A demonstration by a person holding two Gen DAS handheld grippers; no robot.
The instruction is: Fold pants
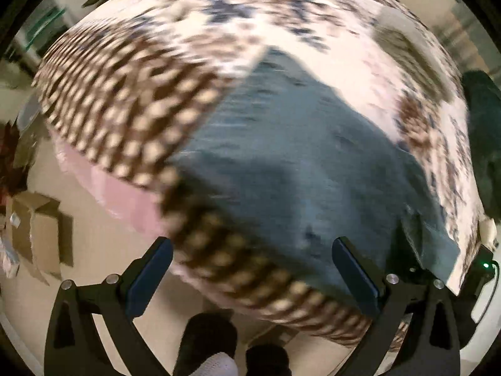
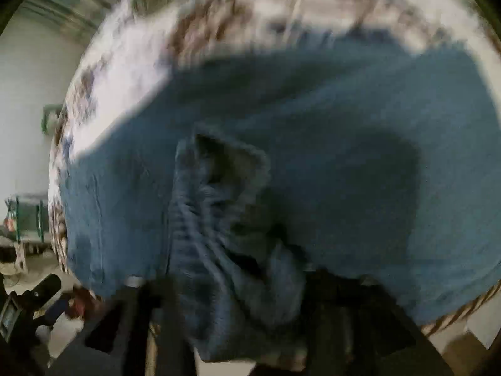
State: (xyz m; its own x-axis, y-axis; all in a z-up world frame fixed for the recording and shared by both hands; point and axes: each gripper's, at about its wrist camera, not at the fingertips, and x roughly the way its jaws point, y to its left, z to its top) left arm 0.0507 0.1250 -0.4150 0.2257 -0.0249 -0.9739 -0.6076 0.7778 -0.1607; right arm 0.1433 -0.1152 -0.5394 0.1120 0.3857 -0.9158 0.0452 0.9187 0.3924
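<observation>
Pants (image 1: 281, 163) spread on patterned bedspread (image 1: 131, 100) near front edge; left gripper (image 1: 250, 275) released, right gripper (image 2: 231, 300) clenching bunched denim.

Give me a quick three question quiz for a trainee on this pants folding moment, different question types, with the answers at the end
1. True or false: the left gripper is clamped on the jeans.
2. Which gripper has denim bunched between its fingers? A) left B) right C) neither
3. Fill in: the jeans lie on a brown and white patterned ____.

Key: 1 false, its jaws are wide apart and empty; 2 B; 3 cloth.
</observation>
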